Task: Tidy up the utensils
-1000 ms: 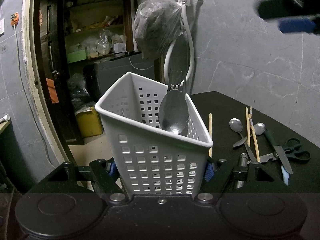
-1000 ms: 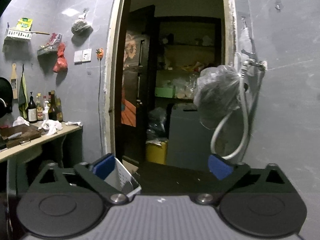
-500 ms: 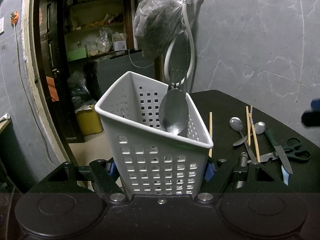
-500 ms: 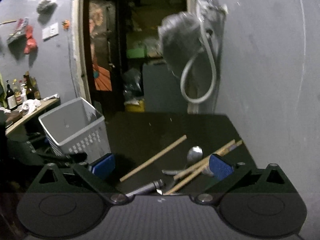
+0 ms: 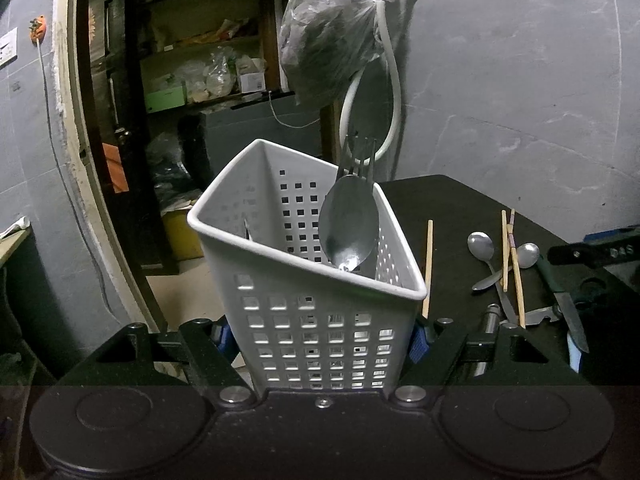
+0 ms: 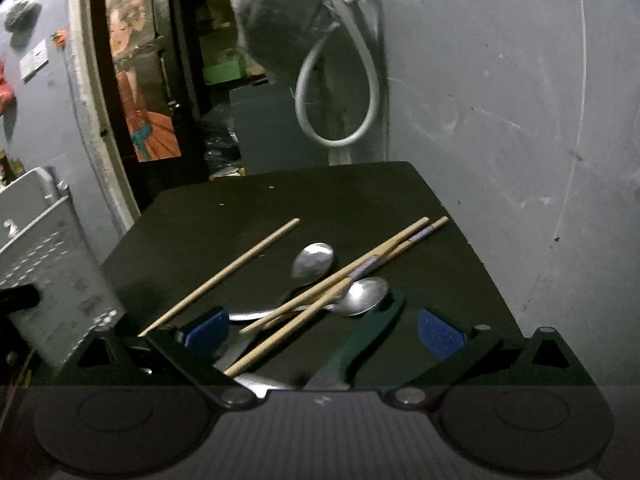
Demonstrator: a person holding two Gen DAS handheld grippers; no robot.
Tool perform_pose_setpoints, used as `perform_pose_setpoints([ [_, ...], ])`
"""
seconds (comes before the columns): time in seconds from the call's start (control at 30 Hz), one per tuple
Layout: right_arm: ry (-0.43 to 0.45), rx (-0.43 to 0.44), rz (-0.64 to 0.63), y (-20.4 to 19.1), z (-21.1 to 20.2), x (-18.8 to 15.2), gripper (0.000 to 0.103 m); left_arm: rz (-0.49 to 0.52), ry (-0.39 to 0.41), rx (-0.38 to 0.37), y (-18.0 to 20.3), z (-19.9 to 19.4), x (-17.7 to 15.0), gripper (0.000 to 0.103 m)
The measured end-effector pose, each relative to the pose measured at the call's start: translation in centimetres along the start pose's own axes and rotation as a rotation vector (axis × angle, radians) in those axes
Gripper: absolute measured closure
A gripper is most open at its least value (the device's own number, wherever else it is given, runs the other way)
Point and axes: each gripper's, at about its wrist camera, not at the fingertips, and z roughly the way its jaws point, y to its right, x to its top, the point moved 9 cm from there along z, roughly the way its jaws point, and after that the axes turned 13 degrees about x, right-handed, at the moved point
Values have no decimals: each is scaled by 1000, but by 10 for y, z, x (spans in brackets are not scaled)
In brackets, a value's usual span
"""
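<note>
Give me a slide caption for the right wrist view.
Open right gripper poised over chopsticks, spoons and a knife.

The left gripper is matte black plastic with triangular cut-outs in its finger arms, blue pads, silver screws and two round discs on its base. The right gripper matches it, with blue pads and a ribbed grey centre panel.

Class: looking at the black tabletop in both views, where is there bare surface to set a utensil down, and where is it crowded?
Bare: the far end of the black table, beyond the lone chopstick and spoons, towards the wall. Crowded: the near part, where crossed chopsticks, spoons and a green-handled knife overlap, beside the white basket.
</note>
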Motion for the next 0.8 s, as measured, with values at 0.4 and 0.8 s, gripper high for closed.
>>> perform_pose_setpoints([
  [0.4, -35, 11, -32, 27, 43, 8, 4, -7, -7, 14, 1, 0, 3, 26],
  [0.8, -62, -11, -46, 38, 53, 6, 28, -8, -8, 15, 1, 0, 4, 26],
])
